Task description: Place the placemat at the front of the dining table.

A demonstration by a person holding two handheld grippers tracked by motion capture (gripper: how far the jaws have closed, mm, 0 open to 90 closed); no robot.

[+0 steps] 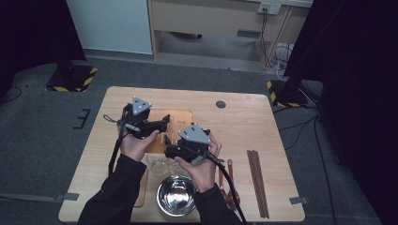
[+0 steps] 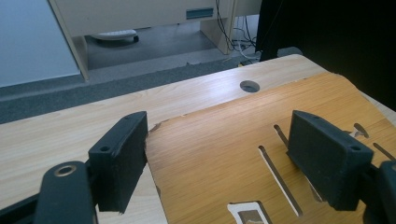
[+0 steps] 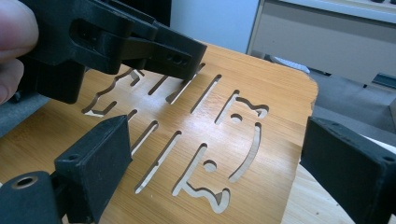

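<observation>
Hovering over a slotted bamboo board (image 1: 180, 117) on the counter (image 1: 244, 122), both tools sit spread with nothing between the jaws: the left hand-held gripper (image 2: 233, 154) near the board's far-left corner, the right hand-held gripper (image 3: 219, 177) above its cut-outs. The board lies flat at the counter's middle, beyond a steel bowl (image 1: 176, 195). It looks thin, stiff, light and smooth, so likely slippery; an exposed edge seems the best hold. Its long axis appears to run away from the person, slots (image 3: 161, 158) aligned with it.
</observation>
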